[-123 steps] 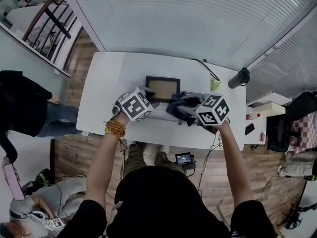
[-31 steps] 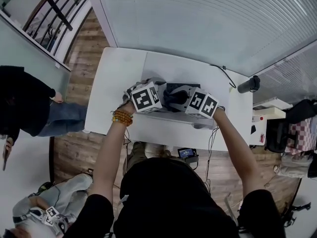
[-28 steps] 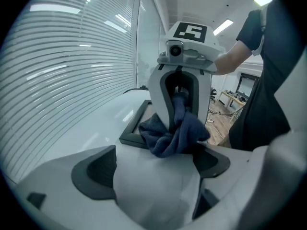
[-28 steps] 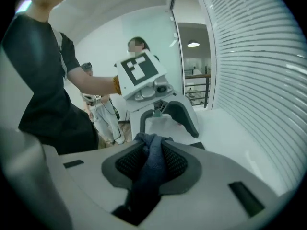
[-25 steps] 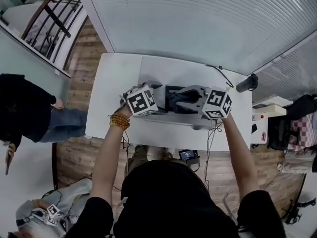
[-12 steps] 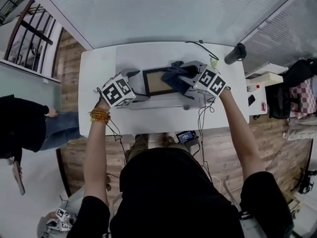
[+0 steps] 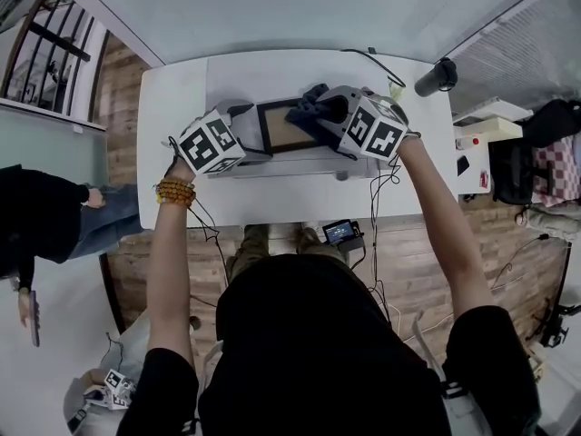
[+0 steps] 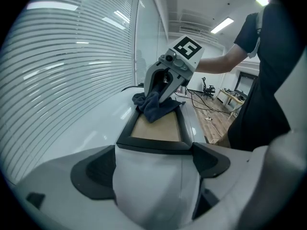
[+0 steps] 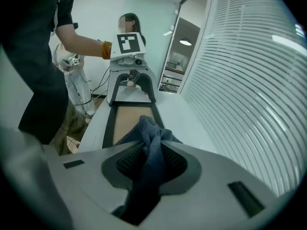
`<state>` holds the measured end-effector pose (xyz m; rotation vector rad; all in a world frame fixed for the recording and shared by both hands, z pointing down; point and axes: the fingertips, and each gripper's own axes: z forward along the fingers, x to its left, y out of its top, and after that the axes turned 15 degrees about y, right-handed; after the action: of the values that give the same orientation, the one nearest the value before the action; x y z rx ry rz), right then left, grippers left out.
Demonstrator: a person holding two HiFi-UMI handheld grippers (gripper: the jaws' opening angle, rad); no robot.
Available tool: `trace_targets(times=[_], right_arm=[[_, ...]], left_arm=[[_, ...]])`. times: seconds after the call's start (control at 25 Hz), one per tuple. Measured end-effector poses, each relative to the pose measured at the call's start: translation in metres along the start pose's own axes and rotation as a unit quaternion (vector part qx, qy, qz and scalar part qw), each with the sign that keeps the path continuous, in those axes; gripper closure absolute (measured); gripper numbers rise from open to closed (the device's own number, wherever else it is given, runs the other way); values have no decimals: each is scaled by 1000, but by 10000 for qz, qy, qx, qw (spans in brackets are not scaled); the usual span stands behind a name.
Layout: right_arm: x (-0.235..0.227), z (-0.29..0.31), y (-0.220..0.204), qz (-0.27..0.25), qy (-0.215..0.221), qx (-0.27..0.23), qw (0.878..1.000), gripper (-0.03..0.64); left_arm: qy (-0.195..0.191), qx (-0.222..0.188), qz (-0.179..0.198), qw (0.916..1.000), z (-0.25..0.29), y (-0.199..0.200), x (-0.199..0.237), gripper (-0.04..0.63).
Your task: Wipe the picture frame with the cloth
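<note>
The picture frame [image 7: 275,127], black-rimmed with a tan centre, lies flat on the white table [image 7: 172,107]. My left gripper [image 7: 245,133] grips the frame's left end; in the left gripper view the frame's near rim [image 8: 153,145] sits squeezed between the jaws. My right gripper [image 7: 320,114] is shut on the dark blue cloth [image 7: 307,113] and presses it onto the frame's right far part. The right gripper view has the cloth [image 9: 151,143] bunched between the jaws, with the frame [image 9: 127,121] beyond and the left gripper [image 9: 130,91] at its far end.
A black cylinder [image 7: 436,75] stands at the table's far right, with a cable [image 7: 377,60] running near it. A small screen device [image 7: 338,232] hangs below the table's front edge. A person [image 7: 50,216] stands to the left. Window blinds run along the far side.
Earlier my left gripper was beside the frame and the cloth lay right of it. Now the left holds the frame, and the cloth has slid over its right end toward the far rim.
</note>
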<state>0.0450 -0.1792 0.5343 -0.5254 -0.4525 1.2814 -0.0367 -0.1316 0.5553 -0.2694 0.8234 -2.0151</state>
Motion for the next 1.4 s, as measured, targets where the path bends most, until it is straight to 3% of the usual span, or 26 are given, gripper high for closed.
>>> trace_targets(times=[0.12, 0.2, 0.28, 0.36, 0.48, 0.56, 0.6, 0.64, 0.72, 0.76, 0.84, 0.88, 0.96, 1.08, 1.4], right_arm=[[7, 16, 12, -119, 195, 262, 9994, 548], [7, 19, 14, 15, 294, 127, 9995, 548], [4, 16, 15, 186, 267, -264, 9991, 546], [1, 2, 21, 480, 36, -1041, 9934, 545], [-4, -45, 40, 960, -570, -2639, 9581, 543], [-3, -76, 50, 1033, -1053, -3363, 9301, 543], [0, -89, 55, 983, -1308, -3580, 9193, 543], [4, -99, 61, 902, -1558, -3728, 9103, 543], [11, -114, 73, 739, -2041, -3911, 8944, 543], [15, -121, 77, 689, -2264, -3976, 8865, 543], [19, -130, 81, 688, -2614, -4075, 8723, 545], [20, -133, 81, 724, -2743, -4116, 8661, 545], [22, -137, 80, 822, -2941, -4197, 8548, 545], [24, -139, 79, 948, -3089, -4237, 8462, 545], [18, -140, 77, 947, -2970, -4150, 8547, 545]], left_arm=[[-1, -16, -18, 10000, 1, 0, -1, 106], [0, -67, 2, 10000, 1, 0, -2, 106], [44, -176, 46, 9998, 0, 0, -1, 106], [166, -394, 2, 9991, -6, 0, -2, 107], [542, -982, -317, 9932, -28, 10, 1, 107], [902, -1526, -525, 9828, -47, 26, 5, 110], [1088, -1843, -660, 9746, -56, 36, 7, 119], [1300, -2190, -846, 9633, -67, 48, 9, 176], [1879, -2862, -1400, 9291, -90, 69, 20, 467], [2221, -3127, -1715, 9075, -100, 76, 27, 554], [2875, -3438, -2184, 8669, -115, 85, 36, 584], [3167, -3493, -2284, 8518, -120, 88, 38, 589], [3606, -3508, -2244, 8346, -127, 94, 35, 589], [3838, -3441, -2099, 8308, -128, 99, 27, 589], [3826, -3342, -2191, 8330, -127, 93, 28, 590]])
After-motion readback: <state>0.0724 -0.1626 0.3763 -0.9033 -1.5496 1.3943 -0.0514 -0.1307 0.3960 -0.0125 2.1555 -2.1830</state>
